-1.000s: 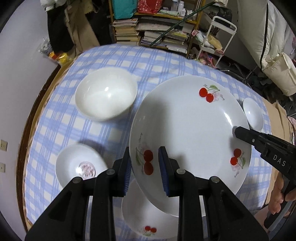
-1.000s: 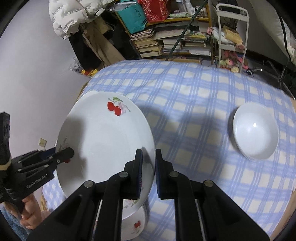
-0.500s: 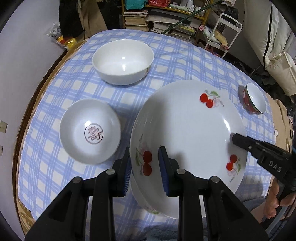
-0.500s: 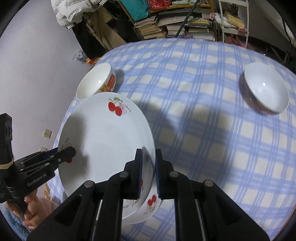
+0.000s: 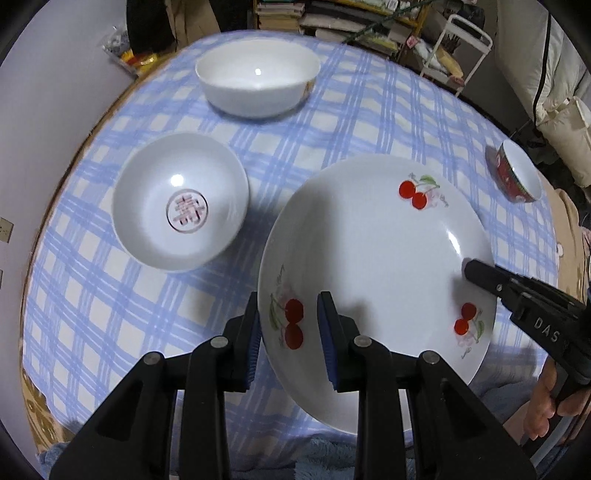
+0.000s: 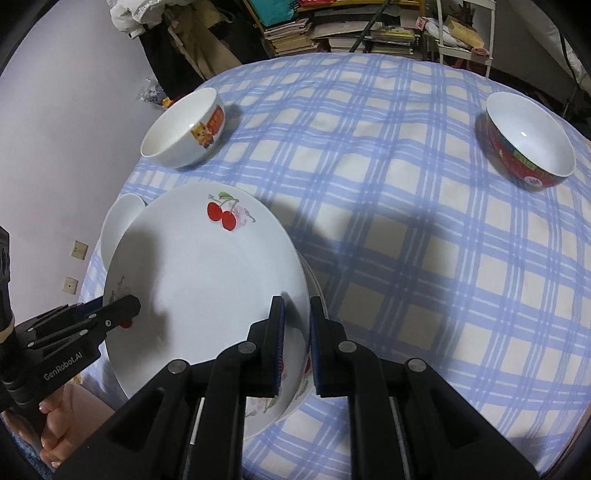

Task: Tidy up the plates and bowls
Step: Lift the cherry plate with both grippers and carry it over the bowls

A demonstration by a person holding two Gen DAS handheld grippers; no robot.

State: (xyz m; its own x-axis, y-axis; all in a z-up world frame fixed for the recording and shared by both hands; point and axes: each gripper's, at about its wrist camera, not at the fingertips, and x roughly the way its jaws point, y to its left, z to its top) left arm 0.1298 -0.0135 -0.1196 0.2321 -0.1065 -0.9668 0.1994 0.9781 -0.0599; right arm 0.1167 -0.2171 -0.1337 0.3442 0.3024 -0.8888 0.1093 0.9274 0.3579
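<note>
Gripping opposite edges of the cherry plate [image 5: 373,251], both grippers carried it tilted just above the worktop [image 5: 369,122], which was covered with a blue-and-cream checked cloth. The plate was round, shallow, glossy white ceramic with three red cherry prints near its rim. The left gripper [image 5: 290,332] had its blue-padded fingers [image 5: 255,343] closed on the near rim, one pad below and one above. The right gripper [image 6: 295,339] had its fingers pressed nearly together on the opposite rim. Part of another white rim [image 6: 314,284] showed under the plate's right edge; what it belonged to could not be told.

Left of the plate sat a white bowl with a red round emblem [image 5: 181,201] in its base, close to the plate's rim. Beyond that bowl stood a larger plain white bowl [image 5: 258,83] with an orange print on its outer wall. Right of the plate, well apart, stood a red-sided bowl [image 6: 528,144] with a white interior. Stacked books [image 6: 332,33] lay behind the worktop.
</note>
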